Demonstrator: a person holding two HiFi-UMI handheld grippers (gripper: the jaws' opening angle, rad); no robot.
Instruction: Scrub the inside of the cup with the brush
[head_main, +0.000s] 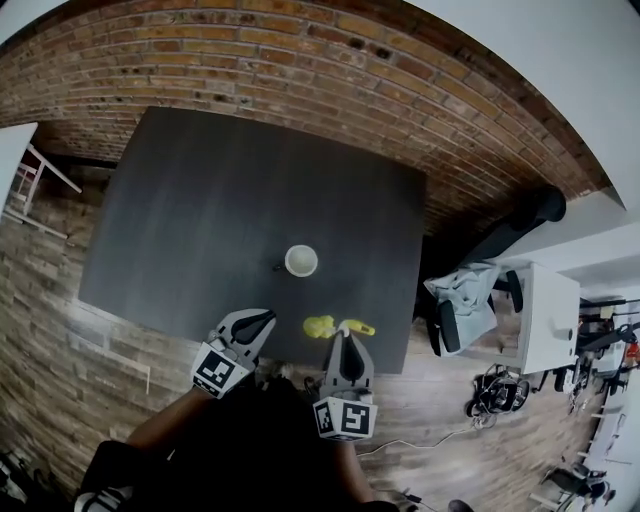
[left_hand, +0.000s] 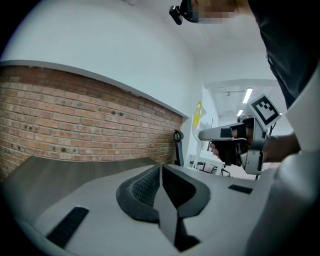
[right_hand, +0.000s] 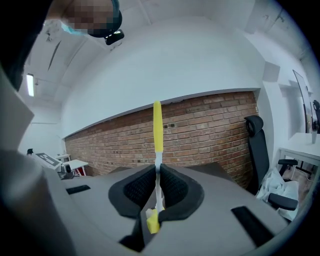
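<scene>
In the head view a white cup (head_main: 301, 261) stands upright on the dark table (head_main: 200, 220), right of its middle and toward the near edge. My right gripper (head_main: 345, 335) hovers over that near edge, shut on a yellow brush (head_main: 320, 326) that lies crosswise at its tips. In the right gripper view the brush (right_hand: 157, 125) sticks up from the shut right gripper (right_hand: 157, 175). My left gripper (head_main: 262, 317) hangs beside it, left of the brush, shut and holding nothing. The left gripper (left_hand: 161, 172) shows closed pads, with the right gripper (left_hand: 235, 135) off to its right. Neither gripper view shows the cup.
A brick wall (head_main: 330, 60) runs behind the table. To the right are a black office chair (head_main: 520, 225), a chair draped with a grey garment (head_main: 465, 295) and a white desk (head_main: 550, 315). Wood-plank floor (head_main: 60, 290) surrounds the table.
</scene>
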